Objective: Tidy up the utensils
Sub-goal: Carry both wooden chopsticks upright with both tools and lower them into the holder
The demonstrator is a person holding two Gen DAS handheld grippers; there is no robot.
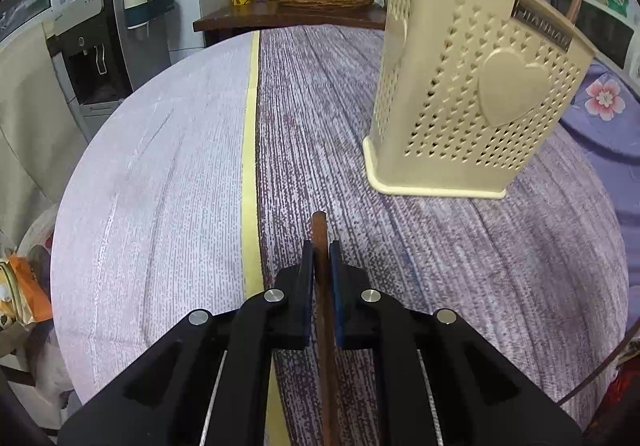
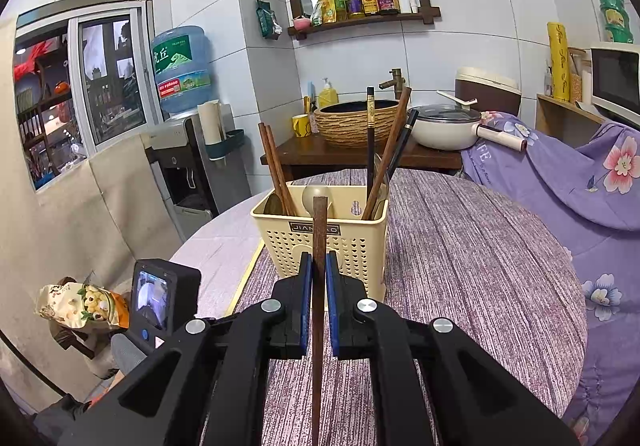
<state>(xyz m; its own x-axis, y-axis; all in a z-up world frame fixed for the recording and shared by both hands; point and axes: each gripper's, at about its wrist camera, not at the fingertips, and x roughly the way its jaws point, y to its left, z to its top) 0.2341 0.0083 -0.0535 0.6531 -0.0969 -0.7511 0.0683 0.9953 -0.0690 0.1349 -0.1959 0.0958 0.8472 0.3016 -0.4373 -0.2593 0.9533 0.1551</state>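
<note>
A cream perforated utensil holder (image 1: 460, 102) with heart shapes stands on the round table with a purple cloth (image 1: 168, 174). In the right wrist view the holder (image 2: 320, 238) holds several chopsticks (image 2: 276, 170) and spoons. My left gripper (image 1: 321, 246) is shut on a brown wooden chopstick (image 1: 320, 230), low over the cloth, left of and nearer than the holder. My right gripper (image 2: 319, 258) is shut on another brown wooden chopstick (image 2: 319, 222), its tip pointing at the holder's near wall just below the rim.
A wooden sideboard (image 2: 352, 154) with a woven basin (image 2: 352, 126) and a white pot (image 2: 444, 126) stands beyond the table. A water dispenser (image 2: 188, 150) stands at the left. A purple floral cloth (image 2: 580, 182) lies at the right. The left gripper's camera (image 2: 160, 298) shows low left.
</note>
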